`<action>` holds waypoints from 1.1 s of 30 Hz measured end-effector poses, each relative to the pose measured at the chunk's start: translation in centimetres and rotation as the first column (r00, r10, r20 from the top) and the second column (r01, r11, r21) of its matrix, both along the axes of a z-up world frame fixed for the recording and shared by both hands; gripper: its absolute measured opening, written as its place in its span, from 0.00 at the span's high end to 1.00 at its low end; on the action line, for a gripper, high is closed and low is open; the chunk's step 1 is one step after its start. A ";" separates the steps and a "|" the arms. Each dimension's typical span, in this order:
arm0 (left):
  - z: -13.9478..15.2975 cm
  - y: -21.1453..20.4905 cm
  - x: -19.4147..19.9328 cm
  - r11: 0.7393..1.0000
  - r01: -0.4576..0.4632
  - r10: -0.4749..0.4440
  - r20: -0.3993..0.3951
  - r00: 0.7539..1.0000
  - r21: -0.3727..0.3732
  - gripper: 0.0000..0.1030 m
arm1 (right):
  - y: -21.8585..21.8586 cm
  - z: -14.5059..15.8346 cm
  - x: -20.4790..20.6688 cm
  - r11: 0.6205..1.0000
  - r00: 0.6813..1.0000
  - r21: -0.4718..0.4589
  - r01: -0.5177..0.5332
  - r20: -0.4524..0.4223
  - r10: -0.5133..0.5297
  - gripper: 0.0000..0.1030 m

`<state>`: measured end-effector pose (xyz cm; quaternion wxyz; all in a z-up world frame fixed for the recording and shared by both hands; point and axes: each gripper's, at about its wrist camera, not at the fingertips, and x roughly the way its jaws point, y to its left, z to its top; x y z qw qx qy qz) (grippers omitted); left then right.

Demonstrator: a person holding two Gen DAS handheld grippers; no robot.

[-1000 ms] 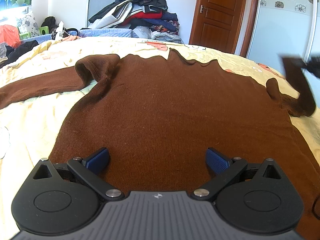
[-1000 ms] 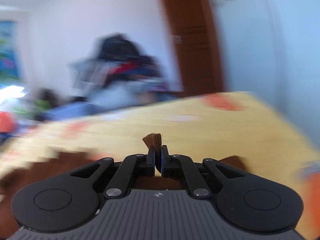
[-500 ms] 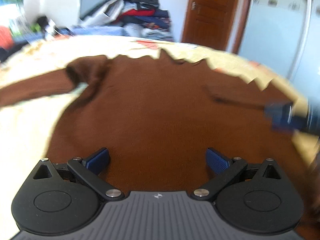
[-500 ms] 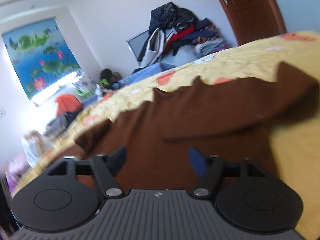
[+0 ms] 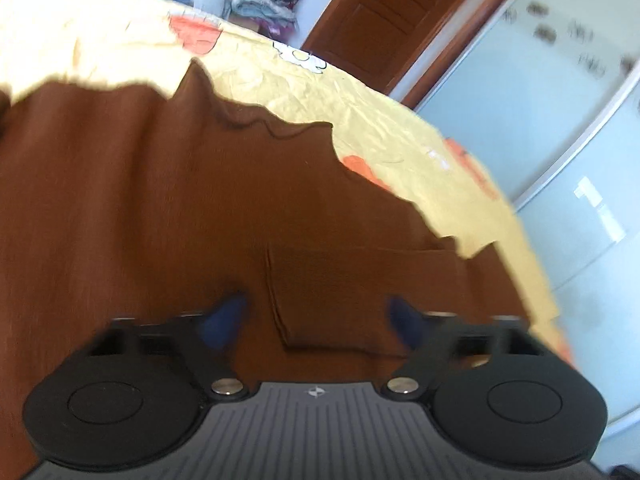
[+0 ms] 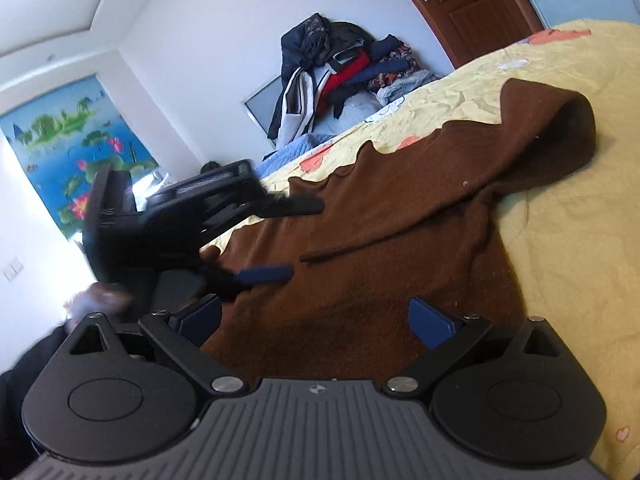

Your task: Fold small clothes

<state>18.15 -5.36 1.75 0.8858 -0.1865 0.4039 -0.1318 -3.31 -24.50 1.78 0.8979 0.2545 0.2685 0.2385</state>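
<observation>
A brown knit sweater [image 5: 160, 200] lies flat on a yellow bed sheet [image 5: 320, 92]. Its right sleeve is folded inward, and the cuff [image 5: 340, 300] rests on the body. My left gripper [image 5: 316, 320] hovers over that cuff with its jaws closing; the cuff lies between the blurred fingers and the pads stand clear of it. From the right wrist view the left gripper [image 6: 296, 240] reaches in from the left above the sweater [image 6: 400, 208]. My right gripper [image 6: 316, 316] is low over the hem area, its jaws opening, with nothing held.
A heap of clothes [image 6: 340, 68] is piled against the far wall beside a wooden door [image 6: 472, 8]. Pale wardrobe doors [image 5: 560, 120] stand past the bed's right edge. A hand [image 6: 100, 296] holds the left gripper. Bare yellow sheet [image 6: 580, 260] lies right of the sweater.
The right gripper carried the sleeve cuff over the sweater body, let go and opened. The left gripper swung right, to over the laid-down cuff.
</observation>
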 end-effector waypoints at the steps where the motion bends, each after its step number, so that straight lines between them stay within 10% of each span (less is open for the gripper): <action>1: -0.1 -0.7 0.5 0.998 0.006 -0.005 -0.011 1.000 0.061 0.96 | -0.2 -0.1 0.1 1.000 1.000 0.014 0.000 -0.004 0.000 0.02; 11: 5.7 4.2 -2.4 0.979 -0.109 0.069 0.226 0.972 0.172 0.97 | -0.2 -0.4 0.1 1.000 1.000 0.031 0.003 -0.013 -0.003 0.01; 24: 2.5 14.5 -4.5 0.912 -0.342 0.313 0.155 0.937 0.226 0.97 | -0.1 -0.4 0.2 1.000 1.000 0.014 0.002 -0.019 -0.001 0.00; 33: 1.4 16.1 -4.1 0.894 -0.325 0.301 0.123 0.946 0.308 0.96 | -0.1 -0.5 0.3 1.000 1.000 0.008 0.002 -0.019 -0.002 0.00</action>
